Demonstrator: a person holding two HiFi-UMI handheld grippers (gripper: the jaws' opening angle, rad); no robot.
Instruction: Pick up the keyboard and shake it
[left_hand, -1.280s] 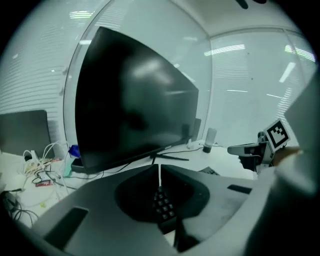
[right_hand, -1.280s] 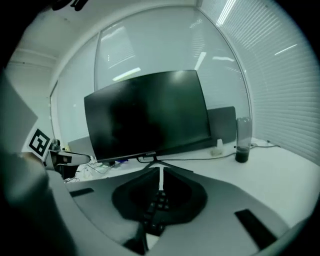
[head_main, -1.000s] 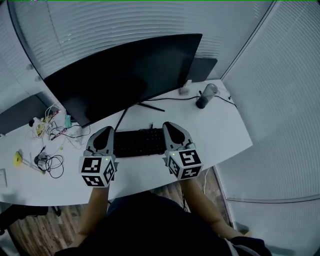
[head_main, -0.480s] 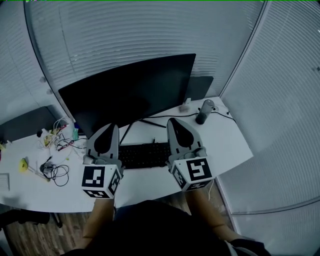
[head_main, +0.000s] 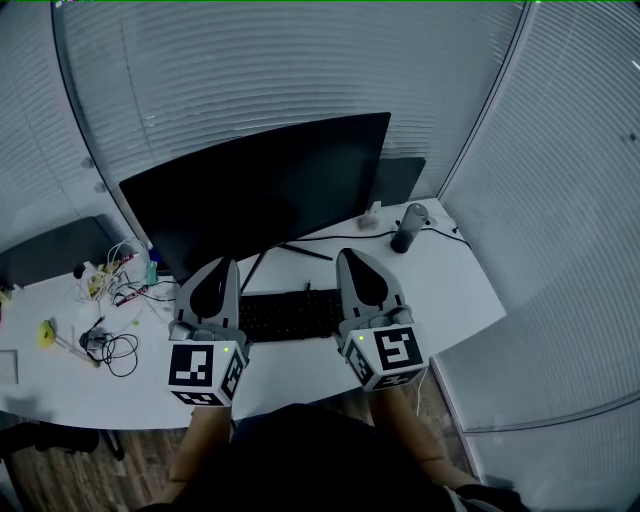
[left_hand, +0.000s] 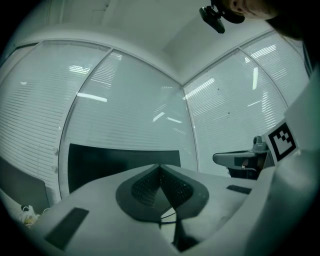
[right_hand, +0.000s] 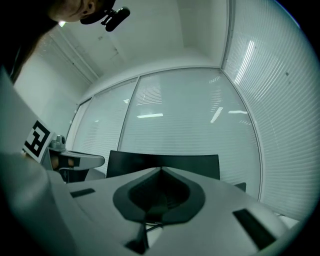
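Keyboard (head_main: 290, 312) stays between left gripper (head_main: 224, 264), right gripper (head_main: 346, 255); both jaws clenched empty, now steeper.

No word or number is readable; only black-and-white square markers (head_main: 196, 366) on the left gripper (head_main: 224, 264) and right gripper (head_main: 346, 254).

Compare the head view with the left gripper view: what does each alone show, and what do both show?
Only the head view: the keyboard, a dark cup and the wooden floor. Only the left gripper view: the ceiling and the shut jaws of the left claw, up close. Both: the monitor, the blinds and the right claw.
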